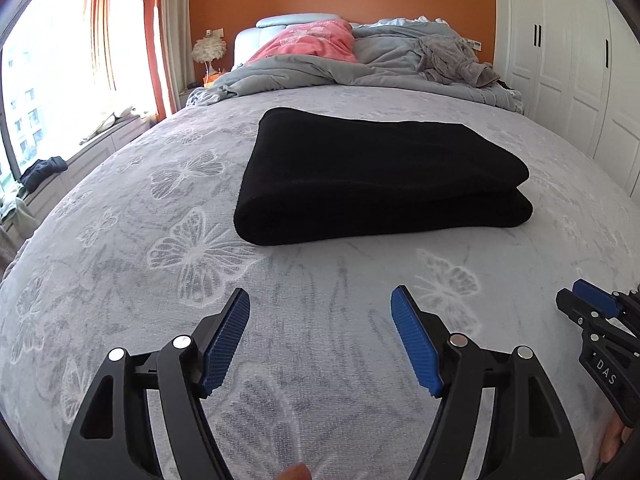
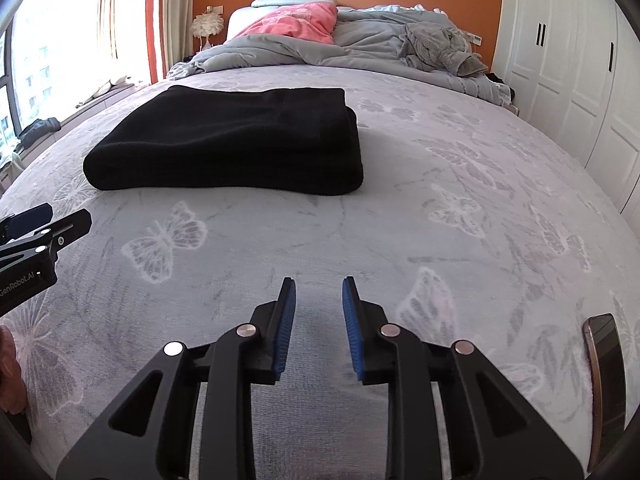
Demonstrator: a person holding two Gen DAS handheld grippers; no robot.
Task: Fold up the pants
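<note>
The black pants [image 1: 380, 178] lie folded in a thick rectangular stack on the grey butterfly-print bedspread [image 1: 160, 280]; they also show in the right wrist view [image 2: 228, 140], ahead and left. My left gripper [image 1: 320, 300] is open wide and empty, hovering over the bedspread short of the pants. My right gripper [image 2: 319, 288] is open with a narrower gap and empty, also short of the pants. Each gripper shows at the edge of the other's view: the right one [image 1: 588, 304], the left one [image 2: 48, 220].
A rumpled grey duvet [image 1: 360, 68] with a pink pillow [image 1: 316, 40] lies at the bed's head. A phone [image 2: 604, 380] lies on the bedspread at the right. White wardrobe doors [image 2: 580, 60] stand to the right, a window seat [image 1: 92, 148] to the left.
</note>
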